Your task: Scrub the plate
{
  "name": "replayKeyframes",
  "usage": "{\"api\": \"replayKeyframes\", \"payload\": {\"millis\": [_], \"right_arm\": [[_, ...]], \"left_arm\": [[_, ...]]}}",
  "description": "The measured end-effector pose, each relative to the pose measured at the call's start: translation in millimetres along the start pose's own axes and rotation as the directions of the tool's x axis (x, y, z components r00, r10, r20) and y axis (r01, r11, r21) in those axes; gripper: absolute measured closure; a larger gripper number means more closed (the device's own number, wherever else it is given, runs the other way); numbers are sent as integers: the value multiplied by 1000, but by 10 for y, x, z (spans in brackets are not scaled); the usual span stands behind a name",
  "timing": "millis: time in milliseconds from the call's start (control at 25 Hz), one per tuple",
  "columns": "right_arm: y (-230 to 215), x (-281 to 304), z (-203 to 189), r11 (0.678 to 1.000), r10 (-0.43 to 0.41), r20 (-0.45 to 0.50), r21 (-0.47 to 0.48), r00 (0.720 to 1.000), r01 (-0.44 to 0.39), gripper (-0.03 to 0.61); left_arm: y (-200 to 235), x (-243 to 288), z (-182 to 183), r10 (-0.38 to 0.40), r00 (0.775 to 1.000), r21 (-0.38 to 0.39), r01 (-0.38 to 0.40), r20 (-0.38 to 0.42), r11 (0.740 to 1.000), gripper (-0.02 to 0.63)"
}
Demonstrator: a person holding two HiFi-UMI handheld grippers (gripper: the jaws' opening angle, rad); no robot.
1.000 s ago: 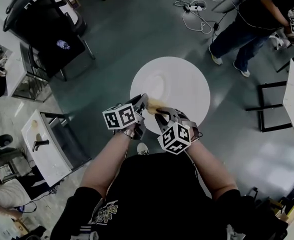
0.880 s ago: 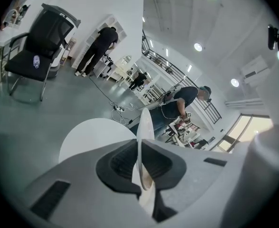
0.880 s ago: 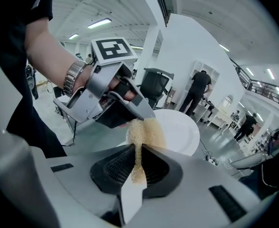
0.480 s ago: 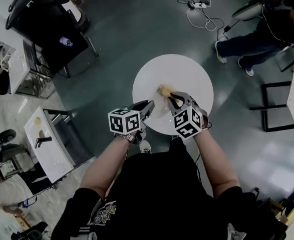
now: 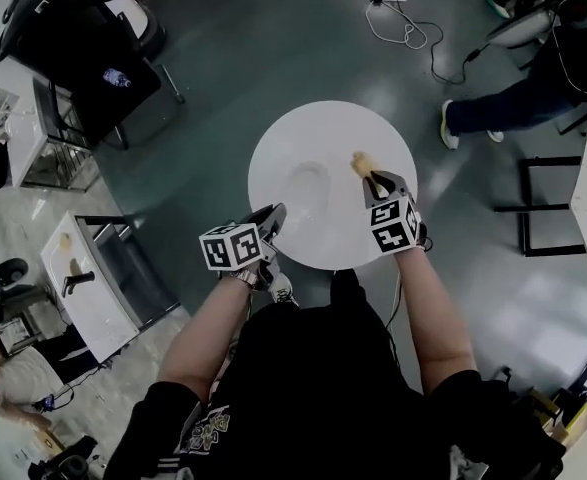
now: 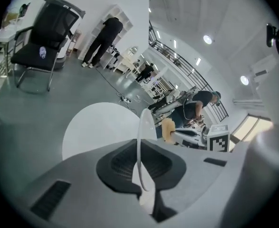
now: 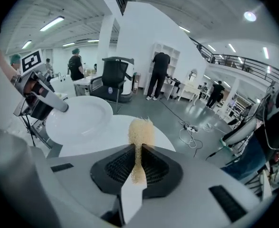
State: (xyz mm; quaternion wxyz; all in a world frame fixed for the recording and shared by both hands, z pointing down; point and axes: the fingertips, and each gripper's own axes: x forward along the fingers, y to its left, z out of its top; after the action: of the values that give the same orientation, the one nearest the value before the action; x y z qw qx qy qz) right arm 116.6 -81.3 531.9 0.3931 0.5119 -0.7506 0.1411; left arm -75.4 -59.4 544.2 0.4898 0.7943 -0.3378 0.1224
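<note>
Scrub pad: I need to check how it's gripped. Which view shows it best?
The right gripper view: the tan scrub pad stands clamped in the right gripper, close up. The head view shows only a small tuft; the left gripper view, a distant patch.

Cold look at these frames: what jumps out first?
The white plate, held by its rim in the left gripper above the round white table. Just to its right, the right gripper is shut on a tan scrubbing pad, which is not touching the plate. Behind them is an open hall with a black chair.
</note>
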Motion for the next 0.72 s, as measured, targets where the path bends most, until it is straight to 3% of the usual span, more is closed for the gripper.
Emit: {"api": "replayKeyframes", "payload": {"millis": [280,720], "right_arm": [[-278,434,-673,997,36,-109,71,993,-29,526],[-327,985,-928,986,135,-151,116,979,-118,528]], "left_arm": [[345,371,-32,49,992,-201,-24,118,979,591],[564,946,-66,139,987,-200,-121,76,972,591]]}}
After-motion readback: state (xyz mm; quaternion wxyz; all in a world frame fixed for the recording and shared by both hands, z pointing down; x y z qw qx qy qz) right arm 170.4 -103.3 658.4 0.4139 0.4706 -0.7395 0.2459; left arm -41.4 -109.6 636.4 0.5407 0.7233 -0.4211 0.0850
